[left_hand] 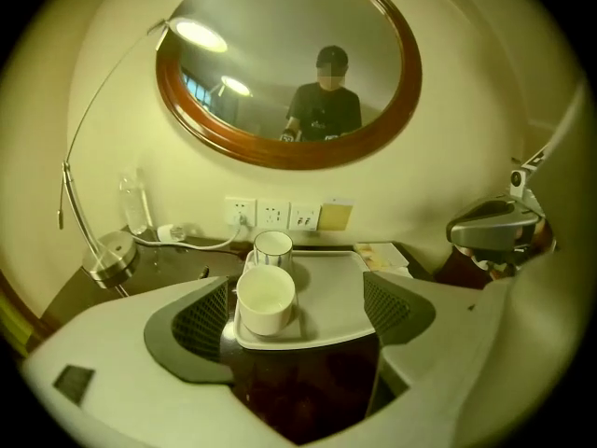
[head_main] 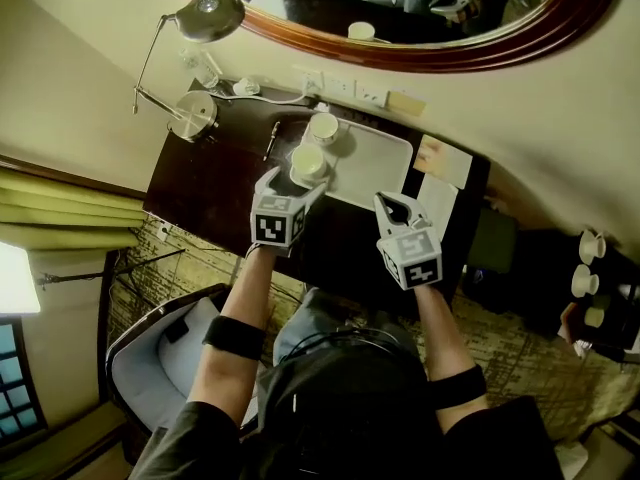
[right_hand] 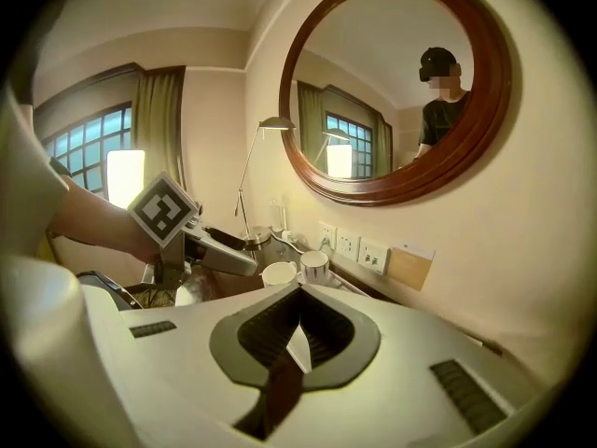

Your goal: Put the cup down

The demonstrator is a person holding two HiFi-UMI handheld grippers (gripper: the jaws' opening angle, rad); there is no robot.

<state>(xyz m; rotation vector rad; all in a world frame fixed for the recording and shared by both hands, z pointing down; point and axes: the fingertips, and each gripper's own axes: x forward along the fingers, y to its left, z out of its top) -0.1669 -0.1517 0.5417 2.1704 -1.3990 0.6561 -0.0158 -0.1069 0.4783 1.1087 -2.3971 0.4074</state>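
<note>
Left gripper view shows the left gripper (left_hand: 298, 312) with its jaws spread wide. The cup (left_hand: 267, 297) stands between them but neither pad presses on it. It sits upright on the tray (left_hand: 328, 299), in the tray's near left corner at the centre of the frame, so it looks already set down.

The risk now lies in backing out. The pad at frame left sits close to the cup's wall, and a sideways drift could nudge the cup off the tray's edge onto the dark desk (left_hand: 177, 264). A forward push could knock it into the second cup (left_hand: 272, 247) right behind it. Whether those two already touch is hard to tell from this angle.

The right gripper (right_hand: 298, 317) is closed on nothing, well to the right of the tray.

The cup is plain white, short and straight-sided, empty inside, with no handle showing in this view.
</note>
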